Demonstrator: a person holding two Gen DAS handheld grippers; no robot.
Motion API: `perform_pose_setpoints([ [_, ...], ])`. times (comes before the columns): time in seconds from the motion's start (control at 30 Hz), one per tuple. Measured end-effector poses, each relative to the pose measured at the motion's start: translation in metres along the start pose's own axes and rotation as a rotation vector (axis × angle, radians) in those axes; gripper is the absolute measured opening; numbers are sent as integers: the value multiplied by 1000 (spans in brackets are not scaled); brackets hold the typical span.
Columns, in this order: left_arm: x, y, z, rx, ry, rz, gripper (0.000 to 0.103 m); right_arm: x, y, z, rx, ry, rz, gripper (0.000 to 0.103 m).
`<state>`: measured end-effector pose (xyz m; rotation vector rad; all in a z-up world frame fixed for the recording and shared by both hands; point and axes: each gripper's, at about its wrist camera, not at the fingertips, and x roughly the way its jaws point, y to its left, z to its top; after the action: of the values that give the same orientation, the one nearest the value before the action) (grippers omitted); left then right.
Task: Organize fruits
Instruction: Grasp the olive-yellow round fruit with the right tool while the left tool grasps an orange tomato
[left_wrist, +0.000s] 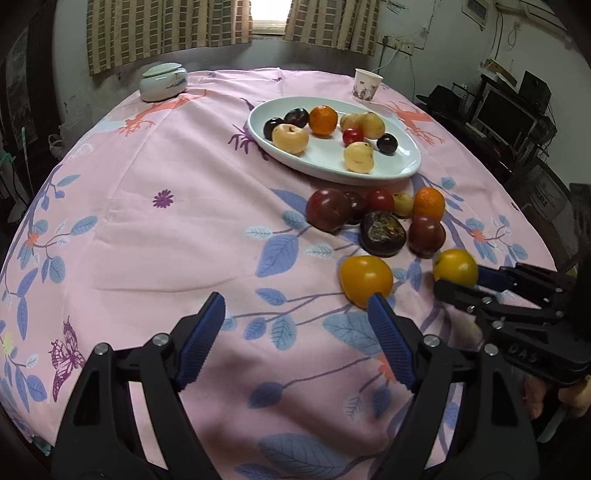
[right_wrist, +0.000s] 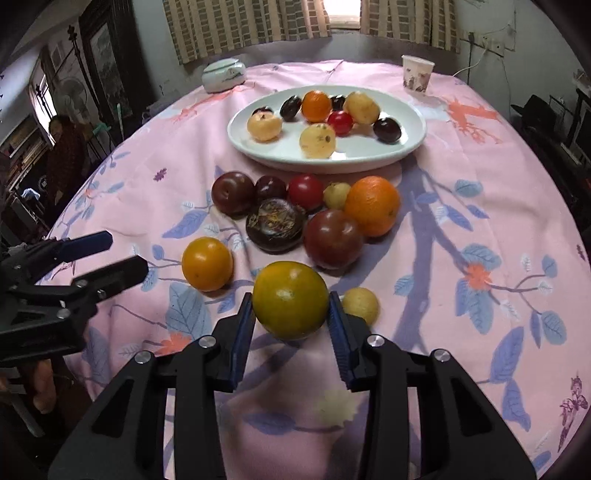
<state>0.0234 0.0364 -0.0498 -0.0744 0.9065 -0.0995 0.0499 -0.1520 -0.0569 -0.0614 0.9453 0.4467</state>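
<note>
My right gripper (right_wrist: 291, 314) is shut on a yellow-orange tomato (right_wrist: 290, 300), held just above the pink tablecloth; it also shows in the left wrist view (left_wrist: 455, 266). My left gripper (left_wrist: 297, 314) is open and empty, just short of a second yellow-orange tomato (left_wrist: 365, 280). It shows at the left of the right wrist view (right_wrist: 125, 254). A white oval plate (left_wrist: 325, 162) holds several fruits: pale yellow ones, dark plums, an orange, a red tomato. A loose cluster of fruits (left_wrist: 380, 221) lies on the cloth in front of the plate.
A small pale yellow fruit (right_wrist: 360, 305) lies beside my right gripper's right finger. A lidded ceramic jar (left_wrist: 163, 82) stands at the table's far left, a paper cup (left_wrist: 367, 85) at the far right. A person (right_wrist: 64, 155) sits beyond the table's left edge.
</note>
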Motion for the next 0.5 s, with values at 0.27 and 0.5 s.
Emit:
perform_pose_setpoints([
  [0.27,30,-37,7,51,38,-3,80,-37,-57,-17,127,-69,-66,40],
  [0.5,53,-38,10,-3,78,-41,45,-40,-64,-27,135,-69,-15,40],
])
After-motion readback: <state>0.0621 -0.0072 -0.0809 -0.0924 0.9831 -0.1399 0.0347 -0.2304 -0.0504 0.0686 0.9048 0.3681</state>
